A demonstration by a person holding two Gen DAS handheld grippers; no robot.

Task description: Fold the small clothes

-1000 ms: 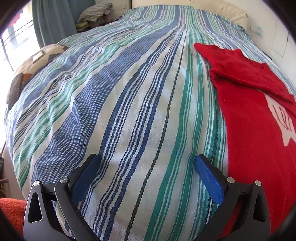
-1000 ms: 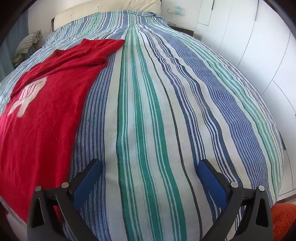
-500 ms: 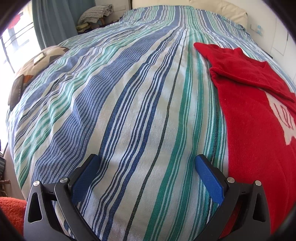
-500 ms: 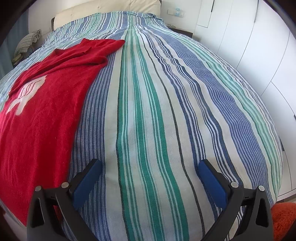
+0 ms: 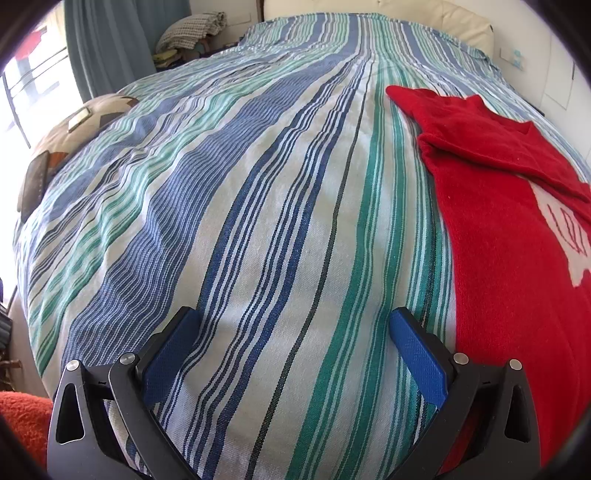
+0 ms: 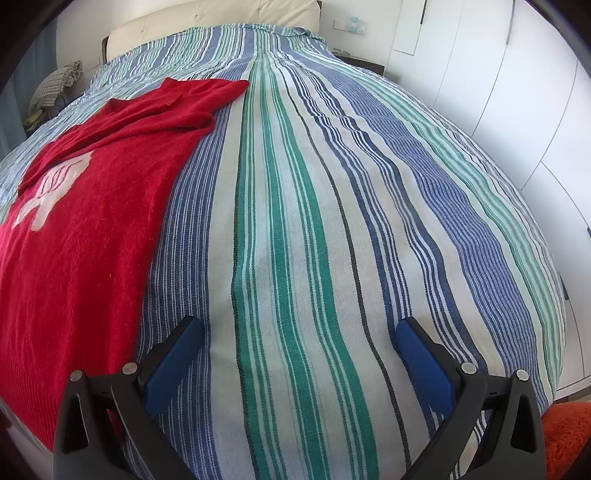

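Note:
A red sweater (image 5: 513,258) with a white emblem lies flat on the striped bedspread (image 5: 258,206), its sleeve folded across the chest. It fills the right side of the left wrist view and the left side of the right wrist view, where the sweater (image 6: 81,229) reaches the bed's near edge. My left gripper (image 5: 291,325) hovers open over bare bedspread, its right finger just beside the sweater's edge. Over the stripes to the right of the sweater, my right gripper (image 6: 299,332) stands open too. Neither holds anything.
A patchwork cushion (image 5: 70,133) lies at the bed's left edge, with folded laundry (image 5: 192,29) behind it by a curtain. White wardrobe doors (image 6: 517,92) run along the right. A cream headboard (image 6: 221,22) is at the far end. An orange rug (image 6: 569,435) shows below the bed.
Both views have shifted only slightly over the bed; the sweater sits a touch differently in each view. Both grippers stay open and nothing was grasped.

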